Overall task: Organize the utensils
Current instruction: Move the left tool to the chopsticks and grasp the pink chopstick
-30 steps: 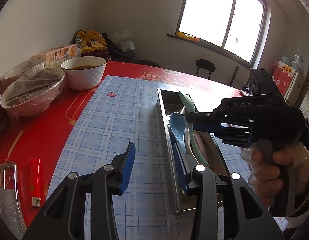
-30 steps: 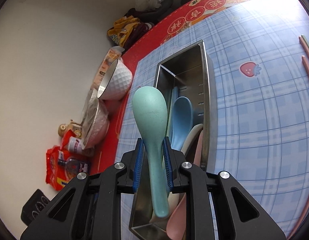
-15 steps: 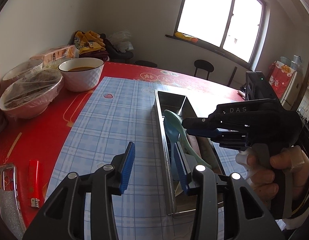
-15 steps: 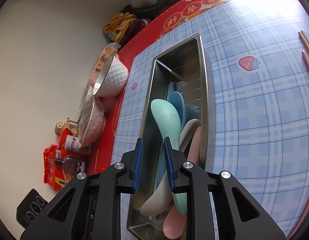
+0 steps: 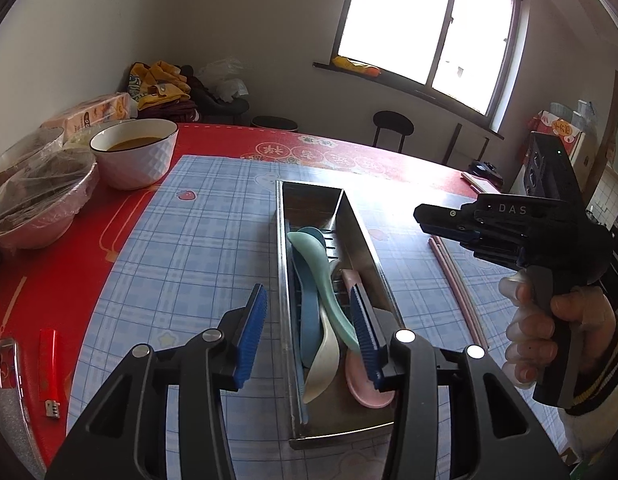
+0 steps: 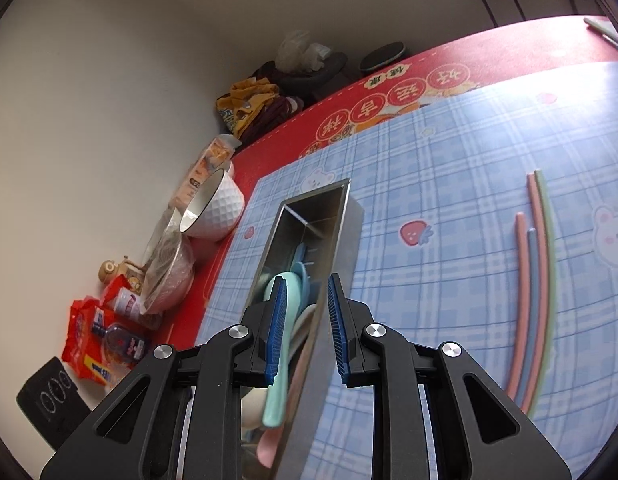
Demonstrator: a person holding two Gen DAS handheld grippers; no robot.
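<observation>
Both tools point(image 5: 309, 332) point(image 6: 305, 330) parted, empty.

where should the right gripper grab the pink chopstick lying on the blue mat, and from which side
Judging from its pose, take the pink chopstick near its middle, coming straight down from above with the right gripper turned so its fingers close across the thin shaft. It lies flat on the blue mat, tight beside a green chopstick, so a side approach would hit its neighbours.

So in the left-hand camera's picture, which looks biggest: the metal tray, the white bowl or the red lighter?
1. Metal tray, by far the largest.
2. White bowl.
3. Red lighter, the smallest, though it lies nearer the camera than the bowl, so the true gap may be wider than it looks.
</observation>
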